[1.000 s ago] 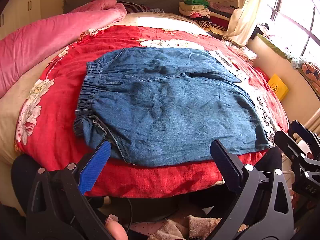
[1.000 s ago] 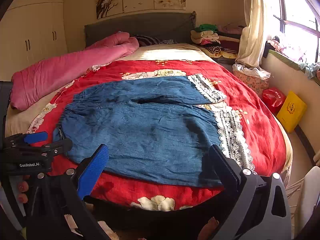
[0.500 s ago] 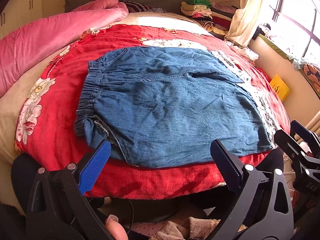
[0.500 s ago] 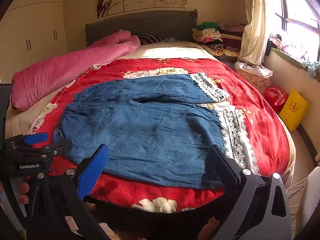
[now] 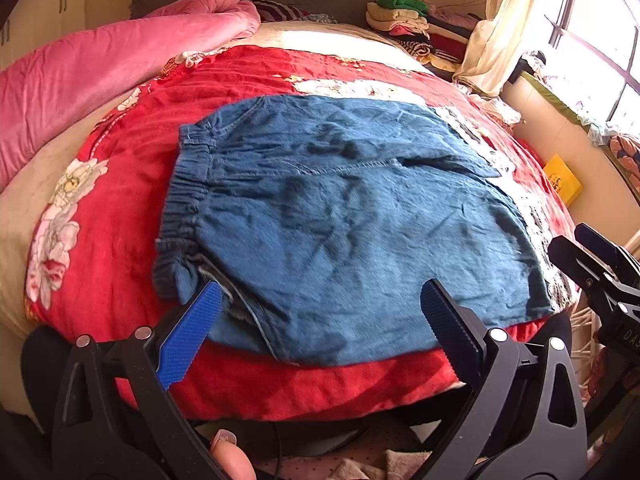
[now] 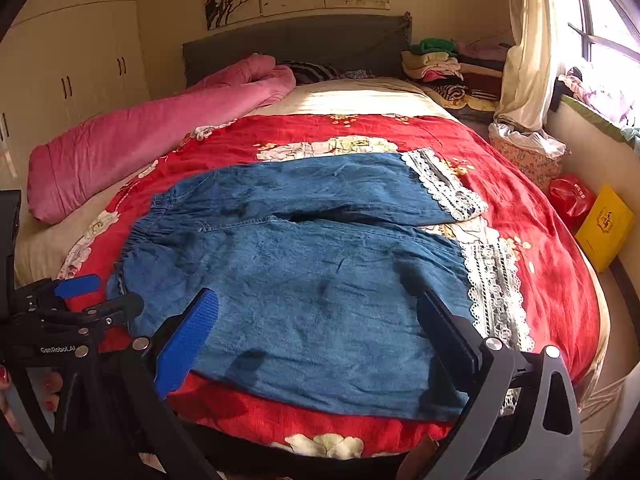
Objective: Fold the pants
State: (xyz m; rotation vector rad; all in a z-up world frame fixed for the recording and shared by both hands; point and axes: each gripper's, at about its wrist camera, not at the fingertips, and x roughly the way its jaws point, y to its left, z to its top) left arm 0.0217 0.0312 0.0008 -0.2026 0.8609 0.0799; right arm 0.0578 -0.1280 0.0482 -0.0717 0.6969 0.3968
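Lying flat on the bed (image 6: pixel 540 216), the pants (image 6: pixel 320 280) run waistband-left to lace-cuffs-right. Left gripper (image 5: pixel 320 324) hovers nearest the waistband, right gripper (image 6: pixel 316 332) nearer the cuffs. Both sets of fingers gape wide, empty.

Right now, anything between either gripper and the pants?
Nothing visible. The pants lie spread flat on the red quilt, with nothing on top of them. The left gripper and right gripper are both open at the near edge, with only bare denim ahead of their fingers.
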